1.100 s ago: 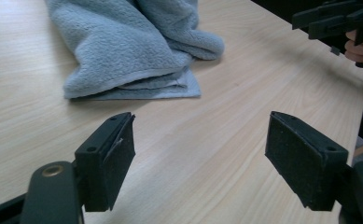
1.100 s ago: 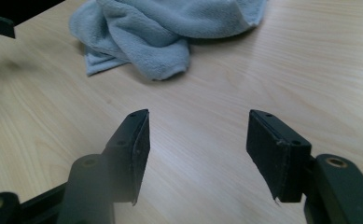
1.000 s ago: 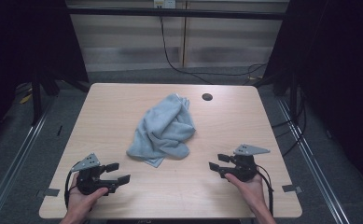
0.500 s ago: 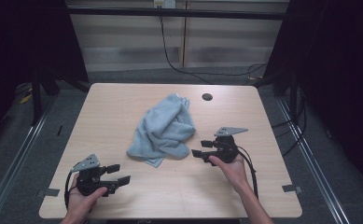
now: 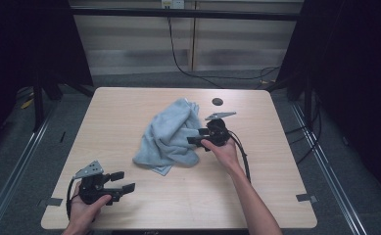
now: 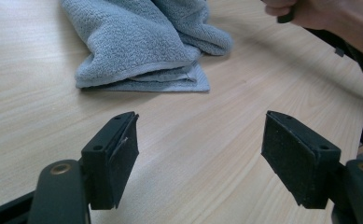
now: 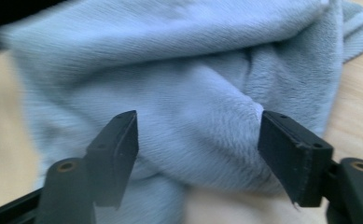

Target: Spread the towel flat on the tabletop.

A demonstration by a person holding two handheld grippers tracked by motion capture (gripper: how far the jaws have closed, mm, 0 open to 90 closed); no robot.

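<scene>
Plainly no readable writing: grey towel (image 5: 171,137), right claw (image 5: 194,140) open beside.

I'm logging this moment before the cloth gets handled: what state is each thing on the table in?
towel: crumpled in a heap at mid-table, not folded flat, not gripped.
right tool: jaws have just been opening, now wide, at the towel's right edge; pads not pressing cloth.
left tool: jaws open, nothing between them, near the table's front left, apart from the towel.
table: bare wood around the towel.
</scene>
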